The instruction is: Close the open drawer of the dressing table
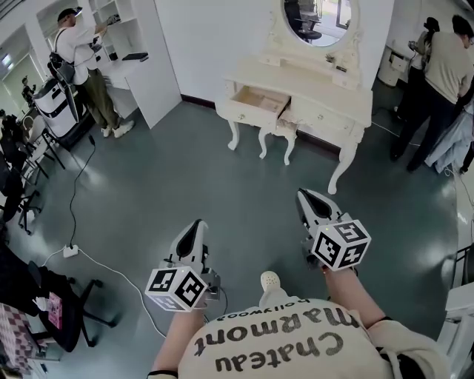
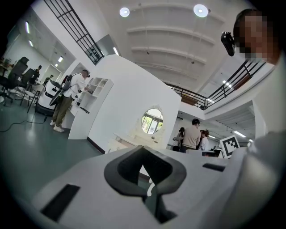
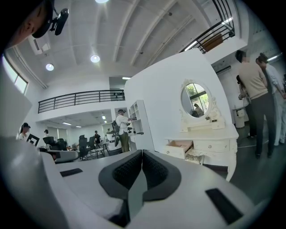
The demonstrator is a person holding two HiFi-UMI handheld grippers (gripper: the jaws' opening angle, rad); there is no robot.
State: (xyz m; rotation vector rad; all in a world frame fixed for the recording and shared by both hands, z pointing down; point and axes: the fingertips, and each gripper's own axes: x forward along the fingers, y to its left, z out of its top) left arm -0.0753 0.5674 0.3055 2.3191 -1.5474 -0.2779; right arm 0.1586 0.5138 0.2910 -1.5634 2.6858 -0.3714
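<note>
Close to you, your left gripper (image 1: 198,225) and right gripper (image 1: 304,195) hang over the grey-green floor (image 1: 185,170), pointing ahead. The fingers (image 3: 123,172) of both are clenched tight, with nothing between them. Well ahead, across the floor, stands the white desk (image 1: 326,92) with its round mirror (image 1: 318,18). Its drawer (image 1: 257,102), on your left side, is pulled out. Far off, people (image 1: 78,52) stand on both sides.
</note>
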